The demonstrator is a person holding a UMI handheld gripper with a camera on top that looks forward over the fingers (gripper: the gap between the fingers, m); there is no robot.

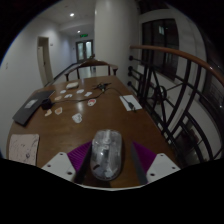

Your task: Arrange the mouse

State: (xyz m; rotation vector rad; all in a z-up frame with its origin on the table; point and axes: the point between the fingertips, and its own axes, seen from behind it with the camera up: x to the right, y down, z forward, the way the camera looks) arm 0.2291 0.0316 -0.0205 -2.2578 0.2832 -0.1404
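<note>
Purple pads line the inner faces of the two fingers of the gripper (108, 160), and between them sits the mouse (106, 155), a pale grey one seen from behind. Each pad (80, 156) appears to touch a side of the mouse, so the fingers look closed on it at about the width of its body, though I cannot tell if it is lifted or rests on the wooden table (60, 130). No brand or writing can be read on the mouse. At about 9 o'clock from the mouse, near the table edge, lies a white sheet (22, 148) with faint marks too small to read. Further ahead, toward 12 o'clock, a small white object (78, 117) stands alone on the wood. Beyond it, at 11 o'clock, several white papers (75, 92) are scattered, and a dark laptop (38, 103) lies at 10 o'clock. At 1 o'clock another paper (131, 102) lies near a black railing (185, 90). Far behind stands a white pillar (108, 30).
</note>
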